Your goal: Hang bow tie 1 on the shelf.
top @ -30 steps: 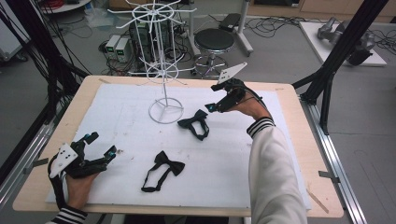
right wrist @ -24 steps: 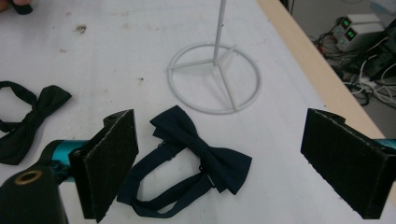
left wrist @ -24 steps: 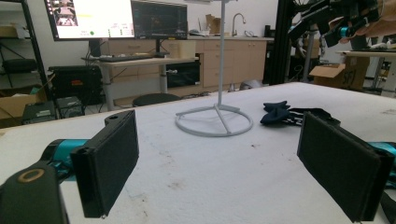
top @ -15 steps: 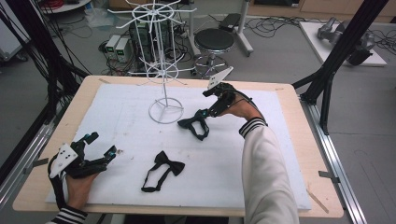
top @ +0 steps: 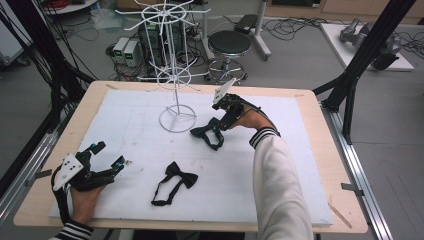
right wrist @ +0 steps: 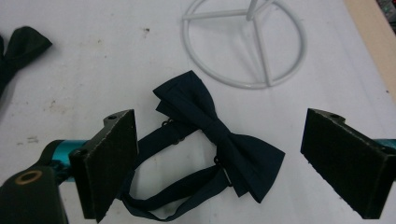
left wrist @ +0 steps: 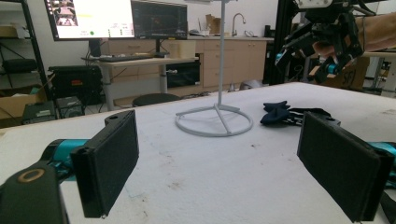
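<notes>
Two hand-held grippers, black-framed with teal fittings behind the jaws. Left gripper [top: 107, 167] at lower left of the high view, topped by a grey three-cornered plate with dark dots; black-and-white striped cuff at the frame's bottom edge. Right gripper [top: 220, 125] near centre, same grey plate; long white sleeve [top: 280, 195] ending in a dark-striped cuff. Up close, flat black rectangular jaw pads, a brass-ringed hole at lower left, small screws on the pad tops.

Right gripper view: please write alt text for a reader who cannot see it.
The right gripper hangs open over a dark blue bow tie lying with its looped strap on the white table cover. The ring base of a white wire stand lies just beyond, and a second bow tie shows at upper left.
</notes>
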